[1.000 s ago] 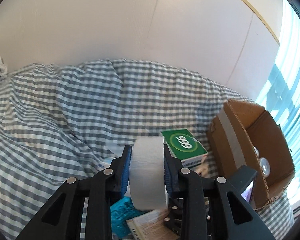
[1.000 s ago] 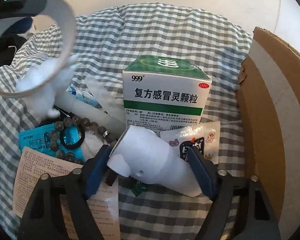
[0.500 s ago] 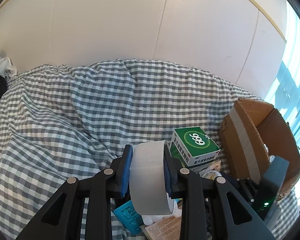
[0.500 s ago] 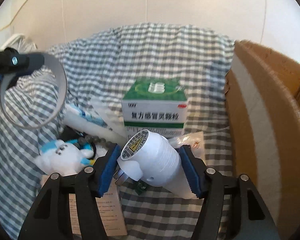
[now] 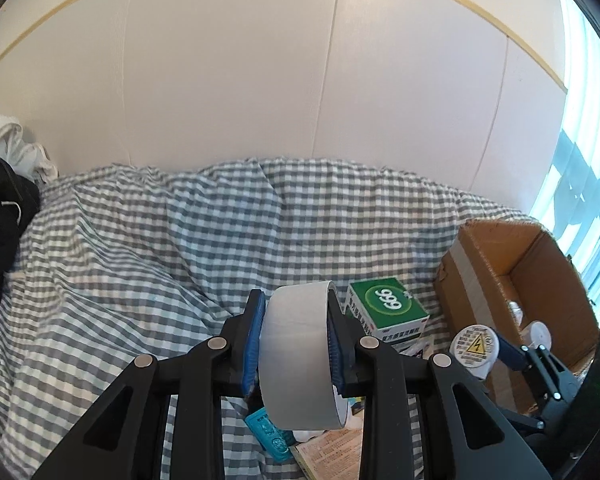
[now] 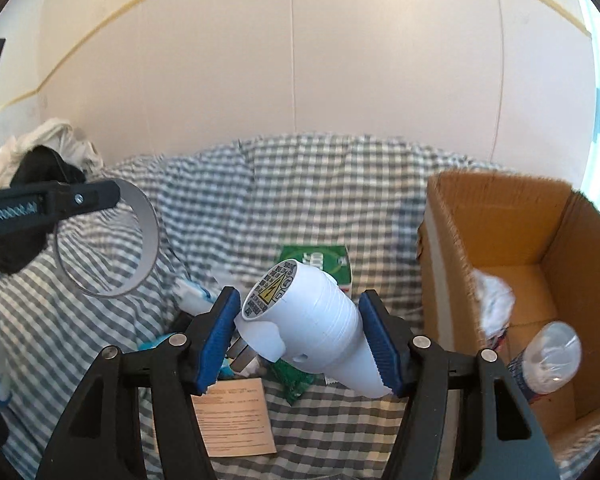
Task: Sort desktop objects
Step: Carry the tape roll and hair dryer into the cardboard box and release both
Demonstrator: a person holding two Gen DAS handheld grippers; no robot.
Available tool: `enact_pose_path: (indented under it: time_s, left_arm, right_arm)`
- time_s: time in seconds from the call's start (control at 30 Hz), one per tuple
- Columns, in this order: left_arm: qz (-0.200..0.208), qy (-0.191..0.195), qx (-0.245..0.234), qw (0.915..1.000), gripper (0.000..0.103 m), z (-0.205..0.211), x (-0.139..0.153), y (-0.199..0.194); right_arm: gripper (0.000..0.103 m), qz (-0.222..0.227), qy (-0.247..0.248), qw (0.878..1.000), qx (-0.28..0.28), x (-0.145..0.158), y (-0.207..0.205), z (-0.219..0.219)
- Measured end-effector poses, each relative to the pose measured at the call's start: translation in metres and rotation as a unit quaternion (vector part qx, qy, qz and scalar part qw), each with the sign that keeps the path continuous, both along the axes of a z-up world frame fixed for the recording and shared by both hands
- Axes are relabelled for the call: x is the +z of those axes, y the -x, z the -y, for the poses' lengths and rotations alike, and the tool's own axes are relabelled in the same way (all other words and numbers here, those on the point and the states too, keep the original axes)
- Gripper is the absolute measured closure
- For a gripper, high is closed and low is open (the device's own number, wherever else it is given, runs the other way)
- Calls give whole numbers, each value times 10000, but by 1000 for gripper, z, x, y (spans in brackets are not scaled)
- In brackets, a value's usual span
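Above checked cloth (image 6: 300,184): right tongs (image 6: 300,344) clamp white plug (image 6: 312,328), label end up-left; left tongs (image 5: 296,344) clamp tape roll (image 5: 300,360).

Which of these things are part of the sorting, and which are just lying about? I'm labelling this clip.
Part of the job:
tape roll in left gripper
white plug-in device in right gripper
cardboard box
green medicine box
paper leaflet

Lying about:
checked sheet
clothes pile
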State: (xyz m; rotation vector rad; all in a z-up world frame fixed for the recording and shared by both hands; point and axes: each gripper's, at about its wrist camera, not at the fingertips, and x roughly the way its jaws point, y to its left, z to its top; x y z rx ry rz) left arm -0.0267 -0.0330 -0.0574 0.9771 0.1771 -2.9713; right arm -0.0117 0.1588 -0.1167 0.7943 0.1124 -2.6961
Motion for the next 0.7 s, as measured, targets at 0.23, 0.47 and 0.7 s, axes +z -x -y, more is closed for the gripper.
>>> enact_pose_path:
  time_s: [0.23, 0.47, 0.7]
  left_arm:
    - [-262, 94, -7, 9996, 74, -12, 22, -19]
    - [-529, 177, 2, 9984, 74, -25, 49, -38]
    - [-812, 252, -40, 9964, 74, -43, 75, -58]
  right_arm:
    - [41, -395, 104, 9992, -21, 35, -25, -7]
    - [41, -790, 291, 9964, -94, 70, -49, -22]
    - [41, -1140, 352, 9926, -204, 98, -72, -39]
